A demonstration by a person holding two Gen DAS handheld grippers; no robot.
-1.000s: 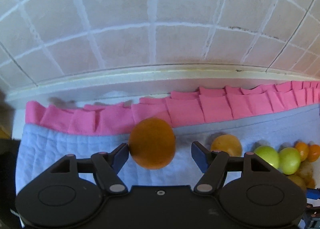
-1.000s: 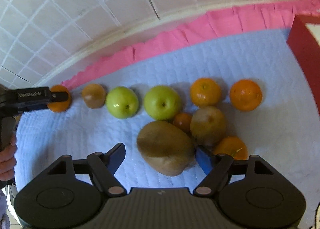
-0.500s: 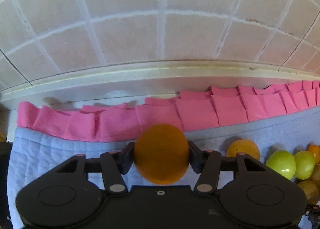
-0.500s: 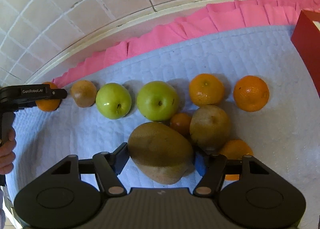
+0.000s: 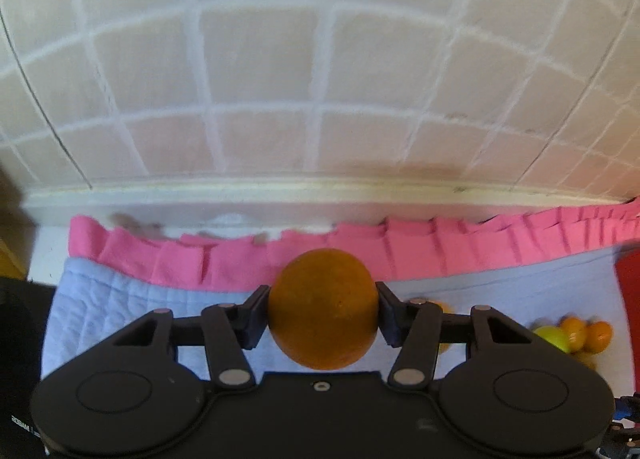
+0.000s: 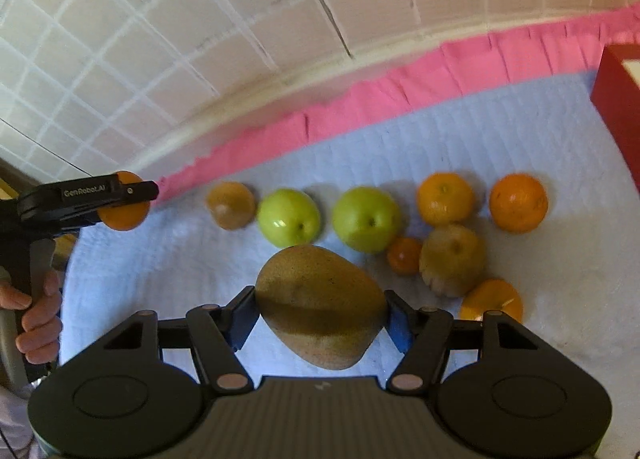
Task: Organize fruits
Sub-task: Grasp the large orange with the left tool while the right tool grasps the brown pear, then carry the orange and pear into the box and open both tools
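Orange [image 5: 323,309] sat pinched in the left tongs [image 5: 322,313], frame centre, above the blue quilt [image 5: 120,299]. Right tongs [image 6: 320,317] clamped a large brown fruit [image 6: 320,311] at lower centre. Best to keep both grips level and firm. On the quilt: two green apples [image 6: 288,217], four oranges, two brownish fruits.

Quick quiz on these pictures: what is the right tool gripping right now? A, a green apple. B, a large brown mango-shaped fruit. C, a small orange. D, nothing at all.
B: in the right wrist view the right tool has both fingers pressed against the sides of the large brown fruit, while the two green apples lie free on the blue cloth behind it.
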